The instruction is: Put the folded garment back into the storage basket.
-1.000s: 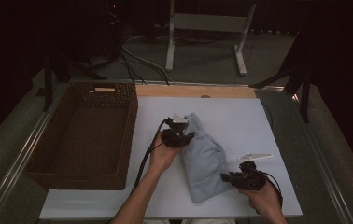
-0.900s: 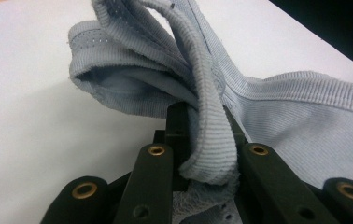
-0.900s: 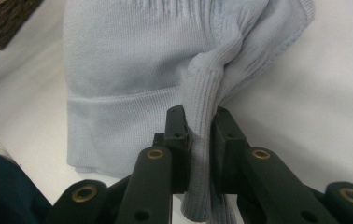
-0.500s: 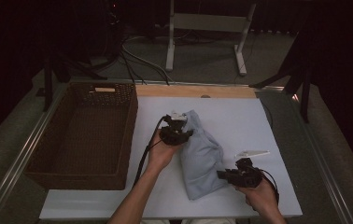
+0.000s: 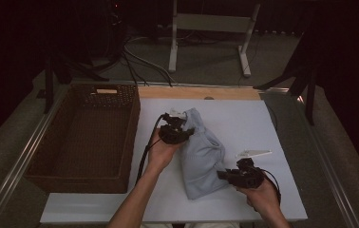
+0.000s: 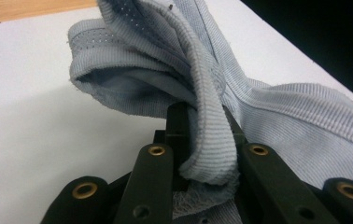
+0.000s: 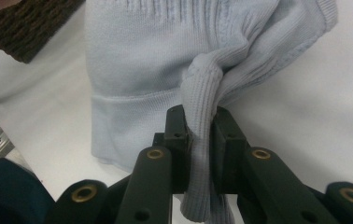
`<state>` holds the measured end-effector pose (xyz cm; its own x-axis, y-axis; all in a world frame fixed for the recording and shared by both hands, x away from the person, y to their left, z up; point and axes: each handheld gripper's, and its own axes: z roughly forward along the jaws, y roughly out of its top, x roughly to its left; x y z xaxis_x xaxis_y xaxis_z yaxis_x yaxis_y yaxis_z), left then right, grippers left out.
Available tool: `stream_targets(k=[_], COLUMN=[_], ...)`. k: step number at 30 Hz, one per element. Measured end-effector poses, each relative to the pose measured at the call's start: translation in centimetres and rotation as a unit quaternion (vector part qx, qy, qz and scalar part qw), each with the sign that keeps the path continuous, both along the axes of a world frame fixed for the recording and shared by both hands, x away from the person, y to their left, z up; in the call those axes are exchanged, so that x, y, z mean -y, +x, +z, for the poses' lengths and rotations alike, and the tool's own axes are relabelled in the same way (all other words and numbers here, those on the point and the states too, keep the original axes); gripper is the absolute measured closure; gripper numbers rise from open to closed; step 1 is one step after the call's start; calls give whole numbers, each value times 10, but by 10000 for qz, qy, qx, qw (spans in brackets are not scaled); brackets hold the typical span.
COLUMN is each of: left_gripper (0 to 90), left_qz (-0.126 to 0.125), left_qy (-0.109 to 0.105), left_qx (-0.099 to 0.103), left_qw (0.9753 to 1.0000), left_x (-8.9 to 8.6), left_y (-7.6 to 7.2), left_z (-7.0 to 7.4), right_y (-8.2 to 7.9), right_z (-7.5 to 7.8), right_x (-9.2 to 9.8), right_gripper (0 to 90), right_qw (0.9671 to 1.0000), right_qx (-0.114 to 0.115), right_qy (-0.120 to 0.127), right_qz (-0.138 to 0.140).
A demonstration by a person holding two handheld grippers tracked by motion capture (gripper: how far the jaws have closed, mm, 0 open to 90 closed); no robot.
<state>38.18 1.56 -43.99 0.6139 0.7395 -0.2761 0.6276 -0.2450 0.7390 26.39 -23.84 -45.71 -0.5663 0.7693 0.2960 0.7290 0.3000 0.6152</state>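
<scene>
A light blue knitted garment lies folded on the white table. My left gripper is shut on its far ribbed edge; in the left gripper view the ribbed fabric is bunched between the jaws. My right gripper is shut on the garment's near right edge, where a pinched fold of knit passes down between the jaws. The cloth stretches between the two grippers.
A brown wicker basket stands at the left of the table, its corner also seen past the garment. A small white tag lies on the table right of the garment. A wooden strip borders the far edge.
My right gripper has moved left along the near edge with the garment's corner in it. The left gripper has stayed in place on the far edge.
</scene>
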Motion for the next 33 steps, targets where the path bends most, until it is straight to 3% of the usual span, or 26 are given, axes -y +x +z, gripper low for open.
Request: stream_targets(k=[33], left_gripper=[823], left_qz=[339], left_qy=[-242], left_qx=[15], left_qw=[9991], left_x=[-29], left_y=[2], left_z=[35], right_y=[15], right_z=[23], right_x=[-27], right_gripper=[793], right_qw=[9995], right_qx=[184], right_qy=[143], right_qz=[201])
